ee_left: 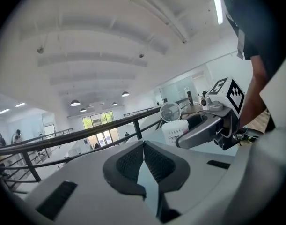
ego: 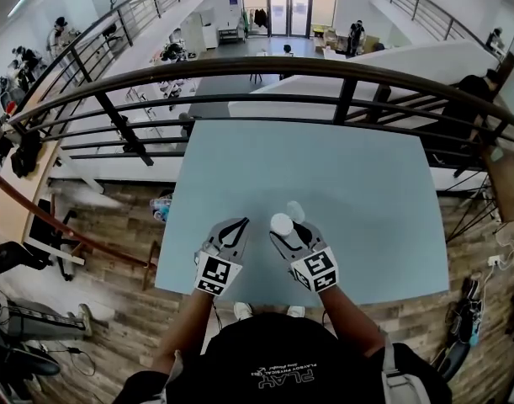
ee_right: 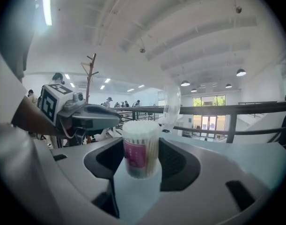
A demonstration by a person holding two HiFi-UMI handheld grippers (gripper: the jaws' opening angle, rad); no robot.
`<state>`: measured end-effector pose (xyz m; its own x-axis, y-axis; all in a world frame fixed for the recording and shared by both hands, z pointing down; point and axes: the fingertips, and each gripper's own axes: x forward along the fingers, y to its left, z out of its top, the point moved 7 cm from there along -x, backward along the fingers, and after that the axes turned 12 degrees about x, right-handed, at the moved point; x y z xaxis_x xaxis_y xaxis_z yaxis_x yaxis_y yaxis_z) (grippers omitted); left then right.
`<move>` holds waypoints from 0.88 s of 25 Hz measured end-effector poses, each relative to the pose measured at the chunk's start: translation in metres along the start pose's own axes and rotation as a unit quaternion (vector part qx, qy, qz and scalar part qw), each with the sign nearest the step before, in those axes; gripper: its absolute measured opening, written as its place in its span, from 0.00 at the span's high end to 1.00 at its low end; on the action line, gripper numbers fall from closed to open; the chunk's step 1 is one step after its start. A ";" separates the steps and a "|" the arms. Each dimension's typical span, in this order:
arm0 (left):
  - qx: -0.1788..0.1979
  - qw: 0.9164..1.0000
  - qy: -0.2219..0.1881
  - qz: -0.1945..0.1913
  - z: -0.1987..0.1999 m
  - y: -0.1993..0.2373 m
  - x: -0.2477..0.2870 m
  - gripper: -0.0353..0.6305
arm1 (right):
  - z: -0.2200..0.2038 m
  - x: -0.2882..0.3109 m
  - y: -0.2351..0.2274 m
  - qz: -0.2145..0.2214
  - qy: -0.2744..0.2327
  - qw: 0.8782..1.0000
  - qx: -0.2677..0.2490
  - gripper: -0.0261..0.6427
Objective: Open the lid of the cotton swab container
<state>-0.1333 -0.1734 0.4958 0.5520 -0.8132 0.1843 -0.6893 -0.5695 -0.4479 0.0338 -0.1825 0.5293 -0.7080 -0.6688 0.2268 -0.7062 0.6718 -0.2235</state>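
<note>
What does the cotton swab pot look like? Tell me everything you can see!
The cotton swab container is a small, clear plastic cylinder. It stands upright, packed with white-tipped swabs, and has a pink label round its side. Its round clear lid is open, tipped up behind the rim on the far side. The right gripper clasps the container between its jaws, one pad on each side, over the pale blue table.

Container sits between the right gripper's jaws, over the near part of the table. Lid stands up at the container's far-right rim. Left gripper is just left of the container, not touching it. Railing runs well behind the container, past the table's far edge.
</note>
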 end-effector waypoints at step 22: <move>-0.136 0.990 -0.038 0.005 -0.013 -0.008 -0.015 0.92 | 0.012 -0.021 -0.015 -0.084 -0.047 0.995 -0.029 0.61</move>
<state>-0.1415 -0.1581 0.5078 0.5719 -0.8129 0.1097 -0.7894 -0.5818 -0.1958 0.0594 -0.1819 0.5167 -0.5787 -0.7984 0.1663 -0.8154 0.5630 -0.1346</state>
